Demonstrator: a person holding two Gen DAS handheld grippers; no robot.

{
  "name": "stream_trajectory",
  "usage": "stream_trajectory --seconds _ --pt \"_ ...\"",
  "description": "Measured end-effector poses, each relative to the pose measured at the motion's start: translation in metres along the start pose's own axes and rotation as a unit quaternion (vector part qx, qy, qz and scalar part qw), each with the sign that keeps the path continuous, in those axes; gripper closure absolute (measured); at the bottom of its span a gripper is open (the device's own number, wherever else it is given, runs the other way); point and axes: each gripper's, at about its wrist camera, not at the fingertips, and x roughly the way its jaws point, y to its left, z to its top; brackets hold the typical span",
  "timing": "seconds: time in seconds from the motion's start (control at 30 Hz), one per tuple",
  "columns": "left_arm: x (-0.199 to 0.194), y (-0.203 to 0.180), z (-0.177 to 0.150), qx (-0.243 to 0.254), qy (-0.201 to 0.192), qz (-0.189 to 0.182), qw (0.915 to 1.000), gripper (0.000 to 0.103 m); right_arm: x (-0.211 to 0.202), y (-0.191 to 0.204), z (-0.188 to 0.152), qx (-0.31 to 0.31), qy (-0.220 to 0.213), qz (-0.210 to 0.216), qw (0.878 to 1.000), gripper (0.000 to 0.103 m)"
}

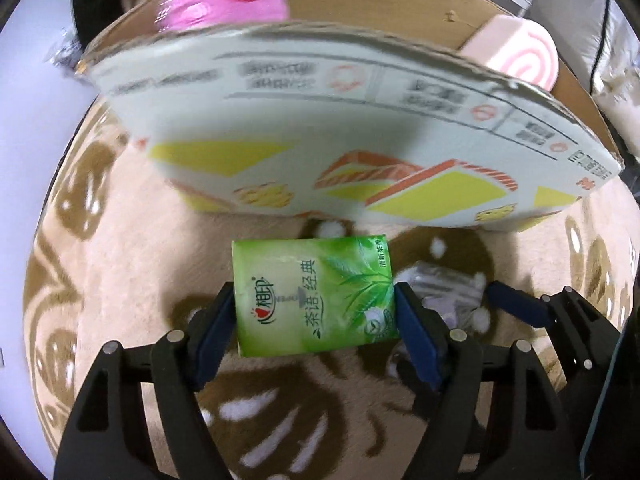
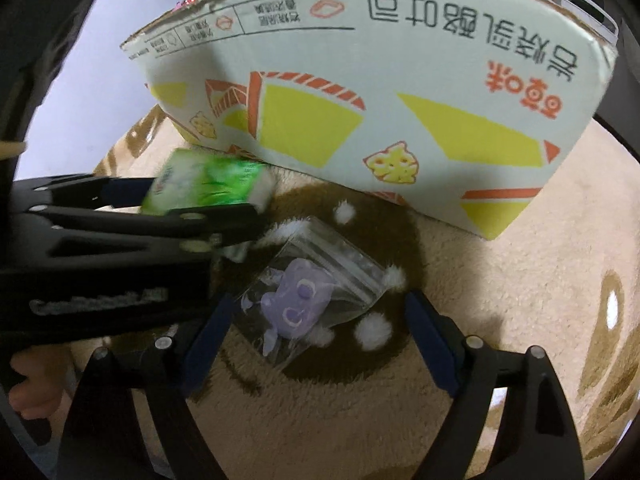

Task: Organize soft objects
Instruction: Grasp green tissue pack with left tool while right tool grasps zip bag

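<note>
Rug (image 2: 500,320): fuzzy, tan with brown shapes
Pack (image 1: 314,294): green, squeezed in left tongs (image 1: 314,320)
Bag (image 2: 308,292): clear, purple toy, between wide-apart right tongs (image 2: 316,320)

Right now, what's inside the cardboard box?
Over the cardboard box wall, a pink plush with a strawberry and a pink swirl roll cushion poke out. The wall hides the box floor and anything lower.

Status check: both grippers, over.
Left gripper clamped on green tissue pack. Right gripper open astride clear bag with purple toy. Nothing blocking.
</note>
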Motion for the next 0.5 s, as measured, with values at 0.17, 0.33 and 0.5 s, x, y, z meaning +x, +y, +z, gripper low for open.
stream_trajectory --seconds 0.17,0.33,0.5 --pt "-0.005 0.017 -0.006 -0.022 0.001 0.007 0.9997 0.027 0.008 0.014 0.001 -0.023 0.001 -0.039 0.999 0.02" --pt "-0.006 0.031 -0.01 -0.036 0.0 0.006 0.9993 0.027 0.015 0.031 0.002 -0.042 -0.001 -0.095 0.995 0.053" --pt "-0.014 0.046 -0.029 -0.046 -0.009 0.006 0.9989 0.028 0.009 0.024 0.003 -0.022 -0.01 -0.1 0.995 0.079"
